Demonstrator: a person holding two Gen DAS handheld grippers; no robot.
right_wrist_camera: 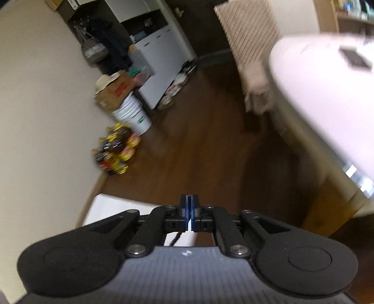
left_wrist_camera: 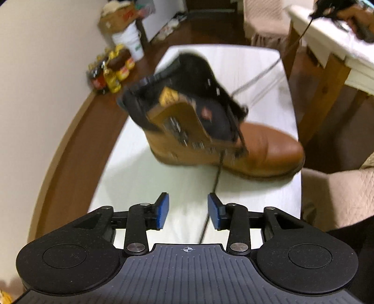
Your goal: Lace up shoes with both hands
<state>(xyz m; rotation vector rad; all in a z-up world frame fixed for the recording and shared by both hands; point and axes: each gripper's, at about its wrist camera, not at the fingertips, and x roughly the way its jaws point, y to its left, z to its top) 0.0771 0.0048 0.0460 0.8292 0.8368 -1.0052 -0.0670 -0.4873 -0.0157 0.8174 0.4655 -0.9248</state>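
Left gripper (left_wrist_camera: 188,210): jaws parted, blue pads apart, nothing pressed between them. 1 dark lace (left_wrist_camera: 216,180) runs from the boot's lower eyelets down across the bench (left_wrist_camera: 131,182) and passes through the gap beside the right pad; contact cannot be told.

Tan boot (left_wrist_camera: 264,149) stands on the white bench, toe toward the right of the left wrist view, tongue open, image blurred. A 2nd lace strand (left_wrist_camera: 264,74) stretches taut from the upper eyelets to the top right, toward the hand (left_wrist_camera: 357,16) with the other gripper.

Right gripper (right_wrist_camera: 188,208): jaws closed tight, aimed at the brown floor (right_wrist_camera: 210,140). A dark cord hangs just behind the pads, so the lace seems pinched. Bottles (right_wrist_camera: 116,149) and white bucket (right_wrist_camera: 133,114) stand by the wall.
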